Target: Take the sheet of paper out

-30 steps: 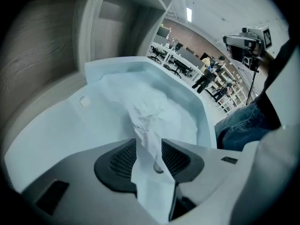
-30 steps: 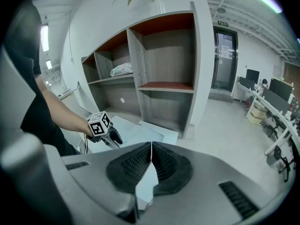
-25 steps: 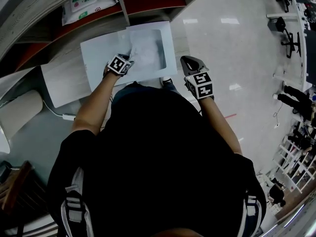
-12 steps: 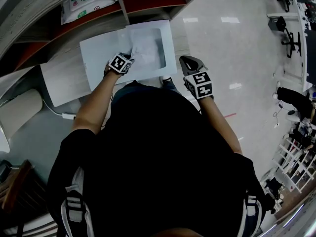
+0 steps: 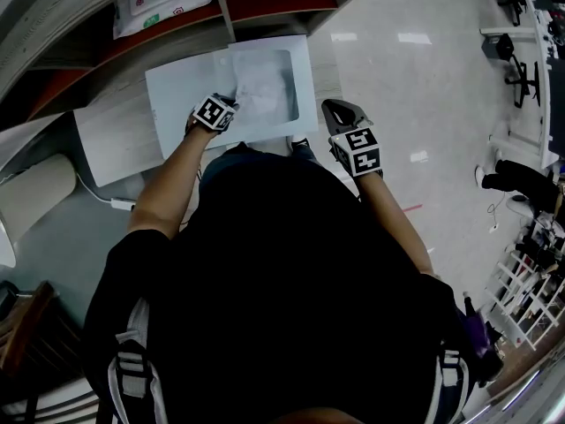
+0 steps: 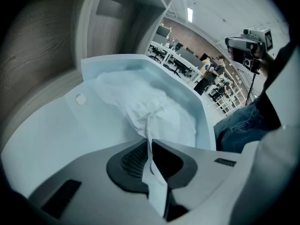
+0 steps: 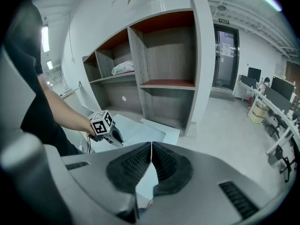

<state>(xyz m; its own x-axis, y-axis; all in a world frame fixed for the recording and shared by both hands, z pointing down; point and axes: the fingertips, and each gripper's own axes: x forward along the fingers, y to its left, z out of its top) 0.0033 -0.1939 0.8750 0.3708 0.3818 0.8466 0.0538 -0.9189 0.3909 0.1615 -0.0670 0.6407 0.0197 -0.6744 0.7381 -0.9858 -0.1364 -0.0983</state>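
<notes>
An open white box (image 5: 305, 71) lies on the table with its lid (image 5: 177, 95) folded out to the left. Crumpled white paper (image 5: 265, 85) fills the box. My left gripper (image 5: 235, 97) points down into the box's near left corner. In the left gripper view its jaws (image 6: 149, 146) are closing, and a raised fold of the paper (image 6: 151, 108) is pinched between the pads. My right gripper (image 5: 335, 109) hovers beyond the table's right edge over the floor. In the right gripper view its jaws (image 7: 151, 154) are shut with nothing in them.
A shelf unit (image 7: 161, 64) stands behind the table, with a pack of wipes (image 5: 152, 3) on one shelf. A pale cushion (image 5: 31, 197) and a cable (image 5: 116, 205) lie at the left. Glossy floor (image 5: 424, 87) stretches to the right.
Both grippers and the box stay where they were in the head view; only the view itself has shifted slightly.
</notes>
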